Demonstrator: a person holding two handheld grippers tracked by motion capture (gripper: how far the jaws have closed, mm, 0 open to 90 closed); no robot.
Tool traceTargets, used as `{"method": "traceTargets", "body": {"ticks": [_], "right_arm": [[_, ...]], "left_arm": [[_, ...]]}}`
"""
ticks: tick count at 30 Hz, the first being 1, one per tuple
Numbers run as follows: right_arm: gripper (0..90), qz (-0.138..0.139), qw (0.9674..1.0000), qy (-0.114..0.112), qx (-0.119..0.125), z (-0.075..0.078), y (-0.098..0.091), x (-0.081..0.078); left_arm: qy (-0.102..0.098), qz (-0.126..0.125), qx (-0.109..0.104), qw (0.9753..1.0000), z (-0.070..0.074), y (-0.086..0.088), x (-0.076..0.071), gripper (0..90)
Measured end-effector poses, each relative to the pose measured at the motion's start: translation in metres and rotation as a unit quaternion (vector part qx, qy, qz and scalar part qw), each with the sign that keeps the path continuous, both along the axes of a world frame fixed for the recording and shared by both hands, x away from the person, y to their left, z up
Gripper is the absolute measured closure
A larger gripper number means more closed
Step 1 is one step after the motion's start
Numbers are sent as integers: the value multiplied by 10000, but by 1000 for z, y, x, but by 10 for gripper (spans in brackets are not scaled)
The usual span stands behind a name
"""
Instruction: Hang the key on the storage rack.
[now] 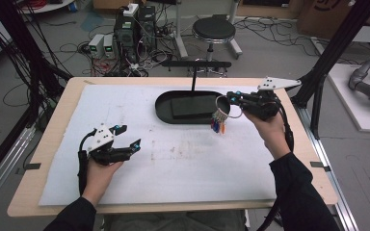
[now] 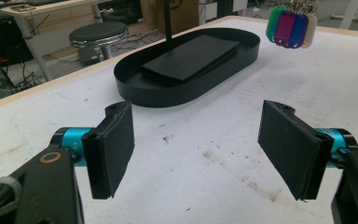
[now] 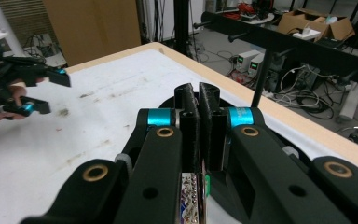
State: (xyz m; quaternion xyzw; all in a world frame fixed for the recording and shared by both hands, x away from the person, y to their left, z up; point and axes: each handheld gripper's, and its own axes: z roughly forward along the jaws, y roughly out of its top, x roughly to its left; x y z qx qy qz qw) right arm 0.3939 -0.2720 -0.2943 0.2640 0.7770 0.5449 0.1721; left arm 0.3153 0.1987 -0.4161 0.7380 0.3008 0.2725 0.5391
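Dangling from the right tongs [image 1: 231, 99] pinched on its ring, key tag bunch [image 1: 218, 121] beside black tray [image 1: 164, 111], left tongs [image 1: 127, 136] spread well apart.

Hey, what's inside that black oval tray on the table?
A flat black slab lies inside the black oval tray, with a thin black post rising at the back. Whatever is under the slab is hidden.

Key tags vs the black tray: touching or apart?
Apart. In the left gripper view the key tags hang in the air beside the black tray, with bare white table cover showing between them. The right hand-held gripper holds their ring.
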Motion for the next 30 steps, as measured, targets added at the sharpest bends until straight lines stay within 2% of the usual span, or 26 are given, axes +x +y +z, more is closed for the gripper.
{"method": "traceTargets", "body": {"ticks": [7, 15, 19, 22, 30], "right_arm": [[879, -71, 9999, -50, 93, 6, 2, 19], [878, -237, 9996, -111, 53, 11, 6, 40], [879, -329, 9994, -72, 14, 12, 7, 51], [879, -410, 9991, -134, 18, 11, 8, 58], [878, -615, 9981, -46, -2, 6, 9, 75]], "left_arm": [[-15, 75, 0, 10000, 0, 5, -4, 270], [-19, 130, 8, 9999, 0, 9, -7, 270], [-9, 145, 25, 9999, -1, 10, -8, 270], [-8, 154, 29, 9999, -1, 10, -9, 270], [21, 169, 30, 9999, -3, 10, -10, 270]]}}
